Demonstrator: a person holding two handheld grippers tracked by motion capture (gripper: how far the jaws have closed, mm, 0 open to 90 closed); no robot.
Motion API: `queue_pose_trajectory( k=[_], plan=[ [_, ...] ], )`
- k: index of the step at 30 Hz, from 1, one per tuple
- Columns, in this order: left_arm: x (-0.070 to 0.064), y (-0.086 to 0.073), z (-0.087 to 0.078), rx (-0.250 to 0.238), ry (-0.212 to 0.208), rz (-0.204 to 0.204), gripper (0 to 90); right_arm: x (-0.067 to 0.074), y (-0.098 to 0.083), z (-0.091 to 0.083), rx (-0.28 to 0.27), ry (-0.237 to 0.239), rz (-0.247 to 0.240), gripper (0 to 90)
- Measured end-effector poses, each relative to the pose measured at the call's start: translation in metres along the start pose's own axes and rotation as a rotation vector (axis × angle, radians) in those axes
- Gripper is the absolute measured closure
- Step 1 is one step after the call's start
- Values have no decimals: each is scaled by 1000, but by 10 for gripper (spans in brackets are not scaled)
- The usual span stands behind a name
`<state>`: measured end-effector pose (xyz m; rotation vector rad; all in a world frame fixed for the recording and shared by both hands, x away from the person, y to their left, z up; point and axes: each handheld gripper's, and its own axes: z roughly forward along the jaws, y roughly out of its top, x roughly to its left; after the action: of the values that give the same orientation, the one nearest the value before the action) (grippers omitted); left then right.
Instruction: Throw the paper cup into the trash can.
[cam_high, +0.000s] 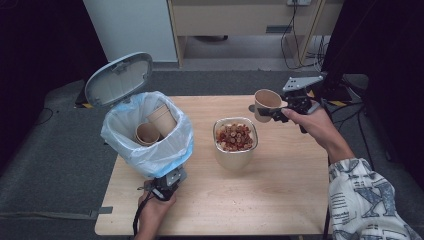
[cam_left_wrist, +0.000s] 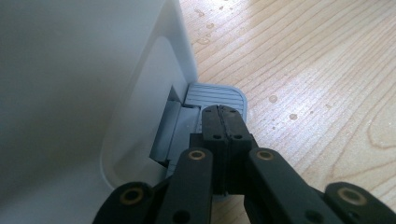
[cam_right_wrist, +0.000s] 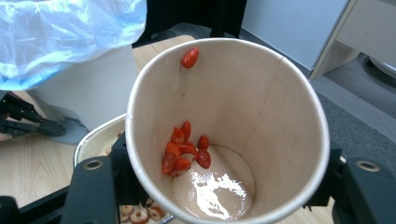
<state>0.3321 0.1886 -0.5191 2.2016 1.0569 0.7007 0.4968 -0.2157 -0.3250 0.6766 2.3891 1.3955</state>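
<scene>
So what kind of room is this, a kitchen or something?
More likely an office or lab set up for recording than a kitchen: a plain wooden table on grey carpet, a wooden desk behind with loose cables on the floor, and a white cabinet.

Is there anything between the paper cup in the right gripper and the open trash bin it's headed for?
Likely yes: the bowl of dried fruit sits on the table between the paper cup and the bin. The bin's lid stands open.
</scene>
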Motion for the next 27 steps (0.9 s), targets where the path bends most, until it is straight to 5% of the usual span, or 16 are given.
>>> queue_pose_trajectory(
  k=[27],
  plan=[
    [-1,0,1,-10,-1,-10,889,21,32,28,23,47,-3,342]
  ],
)
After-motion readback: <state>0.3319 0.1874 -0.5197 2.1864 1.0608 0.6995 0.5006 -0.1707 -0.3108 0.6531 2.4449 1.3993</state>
